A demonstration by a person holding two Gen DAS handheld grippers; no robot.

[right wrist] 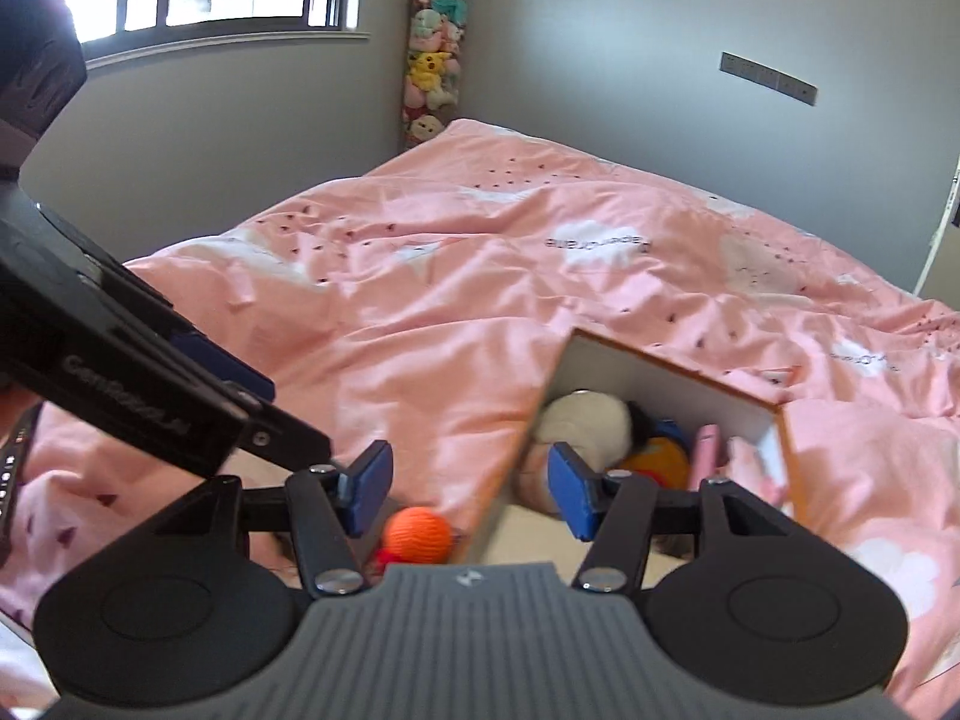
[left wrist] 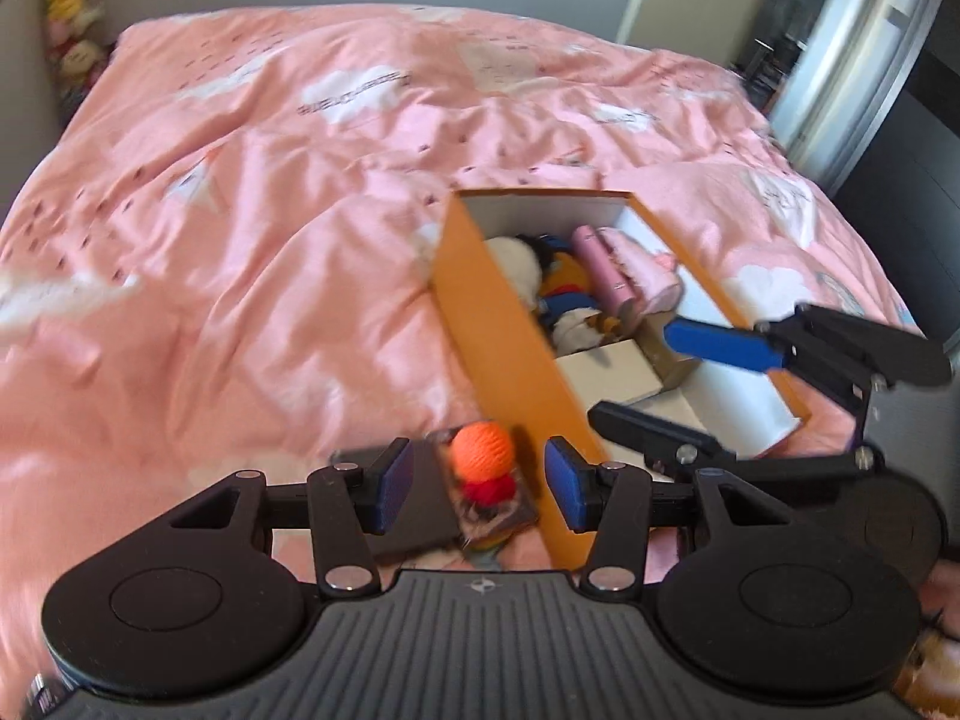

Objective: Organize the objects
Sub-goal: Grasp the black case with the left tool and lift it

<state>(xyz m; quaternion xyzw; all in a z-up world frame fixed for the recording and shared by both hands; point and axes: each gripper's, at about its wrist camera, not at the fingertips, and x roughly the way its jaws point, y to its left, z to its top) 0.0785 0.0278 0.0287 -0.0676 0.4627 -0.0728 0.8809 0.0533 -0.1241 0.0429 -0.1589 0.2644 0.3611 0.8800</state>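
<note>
Orange box point(left wrist: 498, 324), open-topped w/ white inside, lies on pink duvet point(left wrist: 240, 240); contents incl. white plush point(left wrist: 516, 264), blue-and-yellow soft toy point(left wrist: 567, 288), pink tube point(left wrist: 603, 270), pink cloth point(left wrist: 648, 270), small white carton point(left wrist: 612, 369). Orange knitted ball point(left wrist: 480, 447) w/ a red part under it sits on the duvet just outside the box's left wall, on a dark flat item — not gripped. Left gripper point(left wrist: 478, 486) spread, empty, above the ball; right gripper point(right wrist: 470, 489) spread, empty, over the box's near end — nothing pinched by either.
</note>
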